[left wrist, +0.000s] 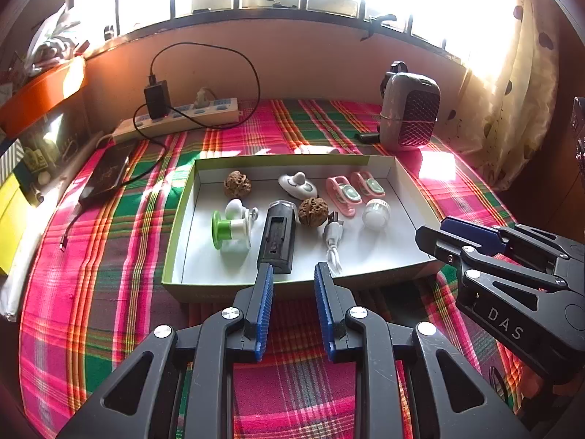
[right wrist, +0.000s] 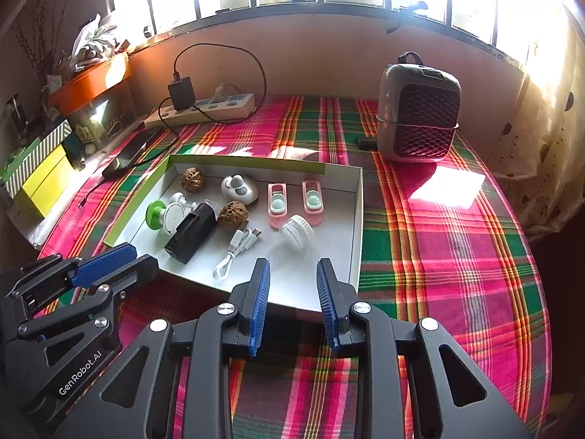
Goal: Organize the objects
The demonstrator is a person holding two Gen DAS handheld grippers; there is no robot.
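A shallow white box (left wrist: pixel 384 256) (right wrist: pixel 356 219) with a green rim lies on the plaid cloth. It holds two walnuts (left wrist: pixel 312 212) (right wrist: pixel 192 180), a black device (left wrist: pixel 278 236) (right wrist: pixel 190 232), a white cable (left wrist: pixel 332 241) (right wrist: pixel 237 248), two pink clips (left wrist: pixel 343 195) (right wrist: pixel 312 201), a small white jar (left wrist: pixel 376 214) (right wrist: pixel 297 232), a green-and-white spool (left wrist: pixel 230 228) and a white gadget (left wrist: pixel 298 186). My left gripper (left wrist: pixel 294 270) (right wrist: pixel 120 256) hovers open over the box's near edge, nothing between its pads. My right gripper (right wrist: pixel 293 265) (left wrist: pixel 438 234) stands open and empty at the box's near right corner.
A power strip (left wrist: pixel 182 117) with a black charger and looping cord lies at the back left, with a dark phone (left wrist: pixel 106 173) in front of it. A grey fan heater (right wrist: pixel 416 109) stands at the back right. Boxes and an orange shelf (right wrist: pixel 91 80) crowd the left side.
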